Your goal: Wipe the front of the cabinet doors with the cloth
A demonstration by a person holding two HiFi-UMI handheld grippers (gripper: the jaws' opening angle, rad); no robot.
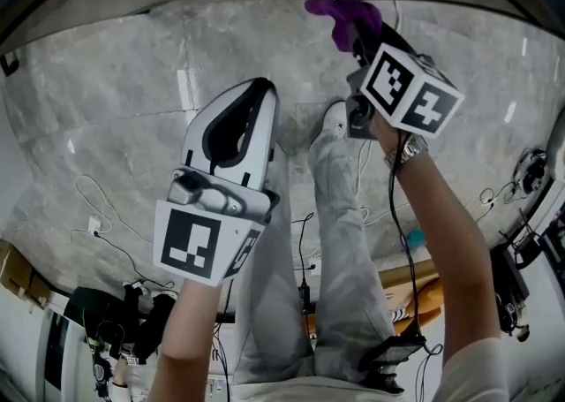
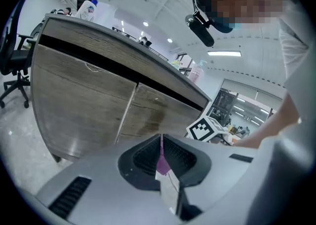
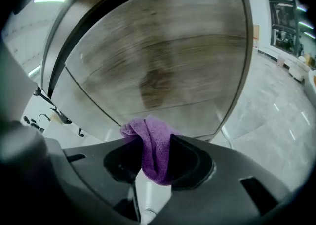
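The cabinet door [image 3: 163, 61] lay straight ahead of the right tool [image 3: 150, 141], which gripped the cloth [image 3: 155, 162]; the closed left tool [image 2: 161, 151] sat farther back

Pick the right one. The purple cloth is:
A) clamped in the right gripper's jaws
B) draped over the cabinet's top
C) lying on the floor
A: the right gripper view shows the purple cloth bunched between the jaws of the right gripper, which close on it, facing the cabinet door.
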